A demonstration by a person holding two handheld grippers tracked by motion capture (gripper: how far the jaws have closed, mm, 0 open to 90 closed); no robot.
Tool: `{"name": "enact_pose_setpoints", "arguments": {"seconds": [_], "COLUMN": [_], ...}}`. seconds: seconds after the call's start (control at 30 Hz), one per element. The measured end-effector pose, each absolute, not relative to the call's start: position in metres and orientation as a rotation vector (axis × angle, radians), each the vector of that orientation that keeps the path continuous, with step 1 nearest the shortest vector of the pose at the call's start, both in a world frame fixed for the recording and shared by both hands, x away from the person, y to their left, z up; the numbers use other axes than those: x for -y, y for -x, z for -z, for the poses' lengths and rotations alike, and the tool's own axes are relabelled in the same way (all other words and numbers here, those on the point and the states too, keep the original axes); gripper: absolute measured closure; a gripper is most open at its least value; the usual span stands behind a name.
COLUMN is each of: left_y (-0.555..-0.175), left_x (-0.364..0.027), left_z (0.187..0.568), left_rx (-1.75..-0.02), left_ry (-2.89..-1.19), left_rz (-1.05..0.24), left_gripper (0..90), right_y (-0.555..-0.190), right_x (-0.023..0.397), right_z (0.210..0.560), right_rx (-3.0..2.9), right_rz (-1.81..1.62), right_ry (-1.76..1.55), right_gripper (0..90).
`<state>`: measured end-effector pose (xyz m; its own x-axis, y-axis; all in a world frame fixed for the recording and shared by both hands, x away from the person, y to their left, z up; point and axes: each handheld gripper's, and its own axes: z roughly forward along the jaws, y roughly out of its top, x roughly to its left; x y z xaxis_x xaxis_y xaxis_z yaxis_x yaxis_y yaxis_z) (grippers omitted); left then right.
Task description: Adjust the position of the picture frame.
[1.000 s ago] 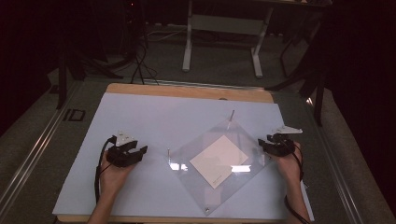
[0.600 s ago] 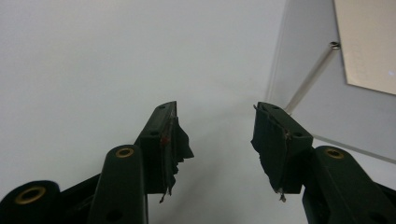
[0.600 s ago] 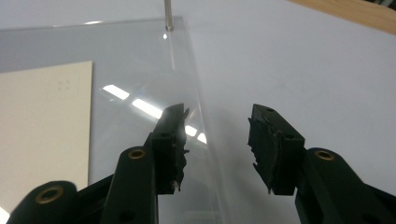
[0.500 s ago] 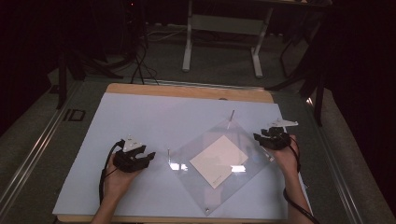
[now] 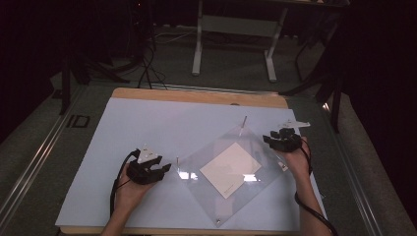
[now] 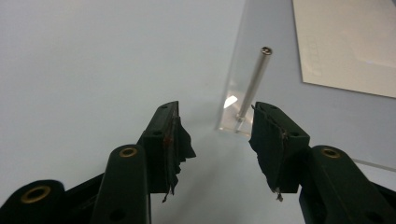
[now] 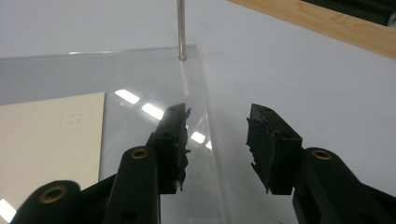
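Note:
A clear acrylic plate (image 5: 211, 196) lies corner-on like a diamond on the white sheet (image 5: 147, 123), with a cream card (image 5: 230, 169) at its middle. Thin metal posts stand at its corners: the left post (image 5: 177, 160), the far post (image 5: 244, 120) and the near post (image 5: 218, 221). My left gripper (image 5: 165, 169) is open just left of the left post. In the left gripper view that post (image 6: 254, 81) stands ahead of my left gripper (image 6: 217, 123), close to the right jaw. My right gripper (image 5: 268, 139) is open at the plate's far right edge (image 7: 201, 93), and the far post (image 7: 180, 28) rises beyond my right gripper (image 7: 217, 126).
The white sheet covers a wooden table whose bare edge (image 5: 196, 96) shows at the back. Beyond it are a dark floor, cables and a white stand's legs (image 5: 231, 44). A cable (image 5: 115, 184) trails from the left gripper.
My left gripper has moved right toward the plate's left post. My right gripper has moved a little left and away from the person, up to the plate's edge. Both stay open.

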<state>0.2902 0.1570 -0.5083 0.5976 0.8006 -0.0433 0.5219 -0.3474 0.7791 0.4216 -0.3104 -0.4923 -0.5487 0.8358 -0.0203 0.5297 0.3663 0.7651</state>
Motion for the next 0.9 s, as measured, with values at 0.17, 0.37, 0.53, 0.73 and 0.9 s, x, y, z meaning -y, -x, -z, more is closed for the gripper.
{"name": "enact_pose_setpoints", "arguments": {"seconds": [0.17, 0.37, 0.53, 0.73, 0.9], "left_y": [-0.291, -0.293, -0.295, -0.298, -0.301], "left_x": [-0.149, -0.143, -0.14, -0.136, -0.13], "left_z": [0.51, 0.512, 0.514, 0.516, 0.518], "left_rx": [-1.024, -1.019, -1.013, -1.005, -0.995], "left_ry": [-2.047, -2.055, -2.059, -2.059, -2.061], "left_rz": [-0.432, -0.422, -0.418, -0.408, -0.403], "left_gripper": [53.8, 56.3, 57.7, 58.9, 60.1], "right_y": [-0.426, -0.431, -0.434, -0.439, -0.443], "right_x": [0.304, 0.296, 0.292, 0.291, 0.289], "right_z": [0.494, 0.494, 0.493, 0.494, 0.495], "right_rx": [-2.23, -2.236, -2.238, -2.237, -2.236], "right_rz": [-1.028, -1.029, -1.042, -1.053, -1.068], "right_ry": [-1.177, -1.164, -1.156, -1.154, -1.152], "right_gripper": [57.0, 57.0, 57.5, 59.0, 60.7]}}
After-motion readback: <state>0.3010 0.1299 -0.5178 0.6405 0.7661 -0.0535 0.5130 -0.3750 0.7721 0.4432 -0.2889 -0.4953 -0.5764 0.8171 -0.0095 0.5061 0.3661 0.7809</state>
